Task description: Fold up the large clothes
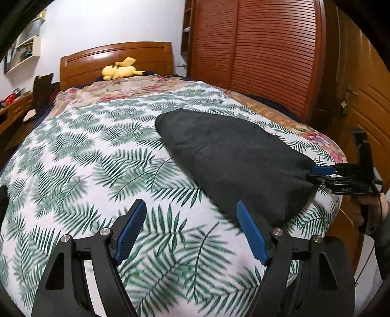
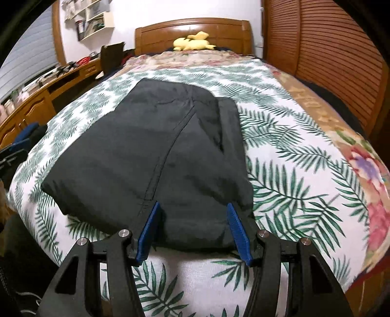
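Gaping wide, both tongs (image 1: 191,215) (image 2: 193,219) flank the dark garment (image 2: 151,156).

A home bedroom. A bed with a glossy wooden headboard (image 2: 192,30) carries a white spread printed with green fern leaves (image 2: 292,151) over a floral quilt (image 2: 365,170). A yellow plush toy (image 2: 193,41) lies at the head edge. Beside the bed stand a louvred reddish-wood wardrobe (image 1: 268,53), a cluttered wooden desk (image 2: 36,97) and white wall shelves (image 2: 92,22).
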### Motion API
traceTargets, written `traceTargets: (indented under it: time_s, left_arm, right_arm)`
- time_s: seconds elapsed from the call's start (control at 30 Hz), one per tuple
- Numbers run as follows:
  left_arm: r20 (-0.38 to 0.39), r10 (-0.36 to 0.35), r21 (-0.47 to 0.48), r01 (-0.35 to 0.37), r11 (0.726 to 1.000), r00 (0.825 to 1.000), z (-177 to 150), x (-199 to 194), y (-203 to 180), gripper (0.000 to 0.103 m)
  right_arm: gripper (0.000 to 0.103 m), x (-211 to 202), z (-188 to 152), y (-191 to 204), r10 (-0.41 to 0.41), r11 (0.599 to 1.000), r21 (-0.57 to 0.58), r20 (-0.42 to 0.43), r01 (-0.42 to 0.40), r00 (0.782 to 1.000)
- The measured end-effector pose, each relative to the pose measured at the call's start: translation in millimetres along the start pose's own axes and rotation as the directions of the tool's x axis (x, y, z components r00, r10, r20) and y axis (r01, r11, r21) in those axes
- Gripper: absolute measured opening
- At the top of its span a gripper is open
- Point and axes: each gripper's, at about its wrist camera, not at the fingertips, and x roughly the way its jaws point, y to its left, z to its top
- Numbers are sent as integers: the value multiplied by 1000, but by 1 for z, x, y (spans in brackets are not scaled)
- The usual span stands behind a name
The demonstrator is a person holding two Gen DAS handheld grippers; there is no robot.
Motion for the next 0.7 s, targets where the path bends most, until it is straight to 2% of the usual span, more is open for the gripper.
traceTargets:
  time_s: [0.1,0.2,0.37,0.53,0.7]
  left_arm:
    - [7,-32,31,32,999,999,12,9,-3,77]
    - [20,-56,61,55,997,998,25,20,-5,77]
    - [5,-79,64,79,995,997,43,48,-1,68]
    - [-24,-74,39,75,996,997,65,88,10,68]
    - [-56,-53,18,54,998,997,85,128,25,68]
  right_arm:
    - [68,-15,-4,-4,13,1000,21,32,-14,999]
    - [68,-18,-10,-13,-12,999,40,35,10,999]
    - [69,4,-13,-26,-30,995,94,0,29,1000]
    - [73,34,-10,-29,36,988,150,-54,-28,998]
    - [73,46,-5,-30,77,986,152,-55,-68,996]
